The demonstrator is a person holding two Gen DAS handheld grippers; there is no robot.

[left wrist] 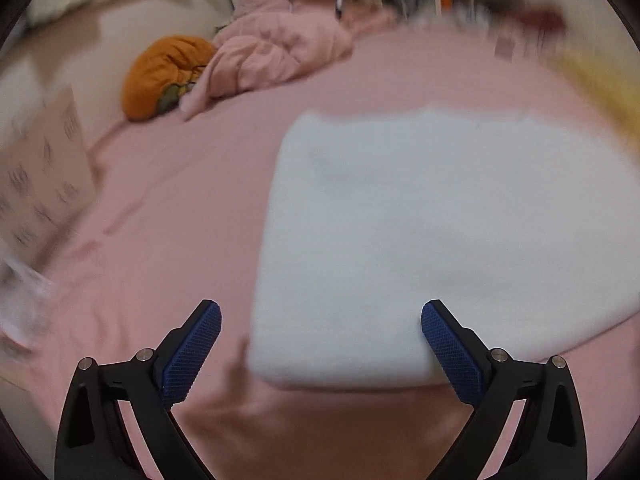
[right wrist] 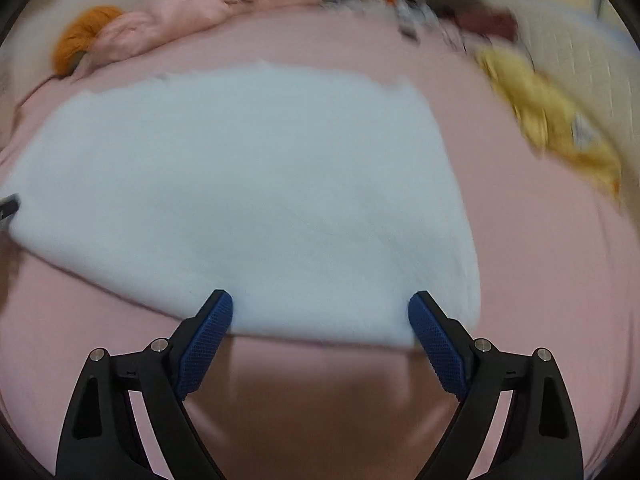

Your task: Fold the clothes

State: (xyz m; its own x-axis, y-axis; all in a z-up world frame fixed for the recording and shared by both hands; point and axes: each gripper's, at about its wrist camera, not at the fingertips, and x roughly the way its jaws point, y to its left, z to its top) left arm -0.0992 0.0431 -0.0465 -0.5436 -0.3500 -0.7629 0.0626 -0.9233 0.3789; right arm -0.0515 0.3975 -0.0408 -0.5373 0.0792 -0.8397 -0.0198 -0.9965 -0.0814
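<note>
A pale blue-white folded cloth (left wrist: 440, 240) lies flat on the pink bed sheet (left wrist: 168, 208). My left gripper (left wrist: 320, 316) is open and empty, just above the cloth's near left corner. In the right wrist view the same cloth (right wrist: 248, 192) fills the middle. My right gripper (right wrist: 320, 308) is open and empty over the cloth's near edge, toward its right corner. Both views are motion-blurred.
A crumpled pink garment (left wrist: 276, 52) and an orange cushion (left wrist: 164, 76) lie at the far left of the bed. A yellow garment (right wrist: 548, 116) lies to the right. A patterned pillow (left wrist: 44, 176) sits at the left edge. Clutter lines the far side.
</note>
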